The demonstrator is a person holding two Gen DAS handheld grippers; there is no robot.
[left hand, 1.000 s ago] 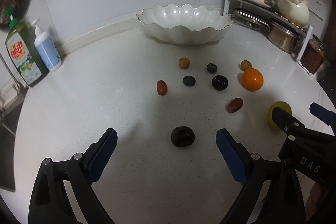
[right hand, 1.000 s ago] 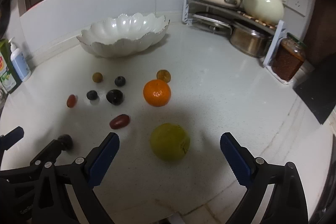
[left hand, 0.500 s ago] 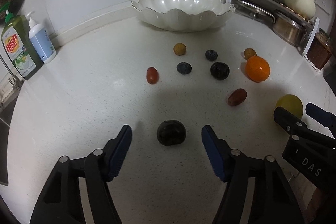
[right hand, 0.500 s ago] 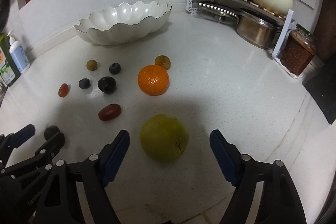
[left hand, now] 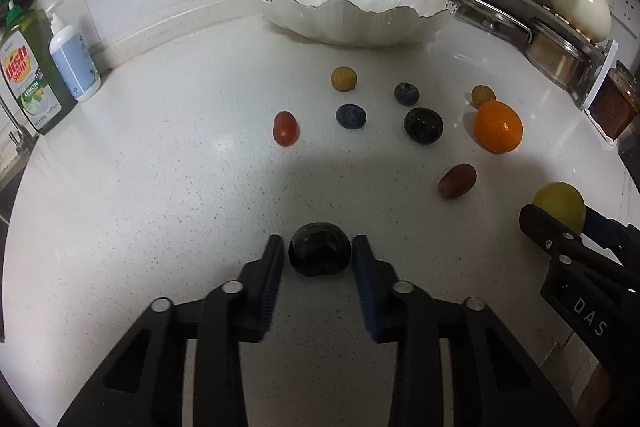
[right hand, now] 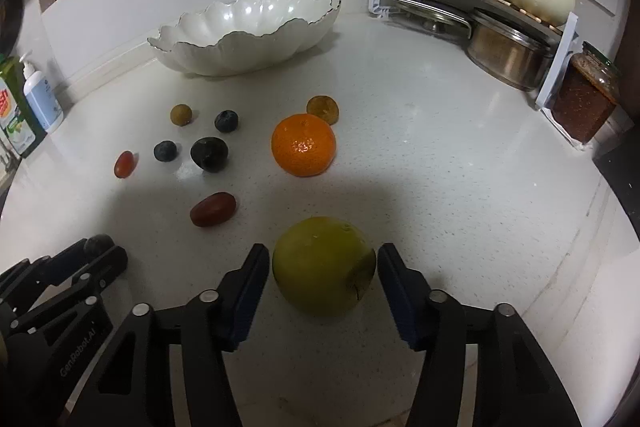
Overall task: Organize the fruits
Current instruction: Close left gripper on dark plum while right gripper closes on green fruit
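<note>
Between the left tool's [left hand: 320, 259] blue pads sits a dark plum [left hand: 320, 253], pads narrowed right beside it, contact unclear. Right tool [right hand: 323, 267] brackets a green apple [right hand: 324, 265], small gaps either side. Both rest on the white desk [left hand: 160, 167]. Orange [right hand: 303, 144] beyond; scalloped bowl [left hand: 352, 23] at back

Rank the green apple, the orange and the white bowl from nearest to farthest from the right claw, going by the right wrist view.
1. Green apple: between the fingers of the right claw.
2. Orange: straight ahead, mid-counter.
3. White bowl: at the back, ahead and left, by the wall.
</note>
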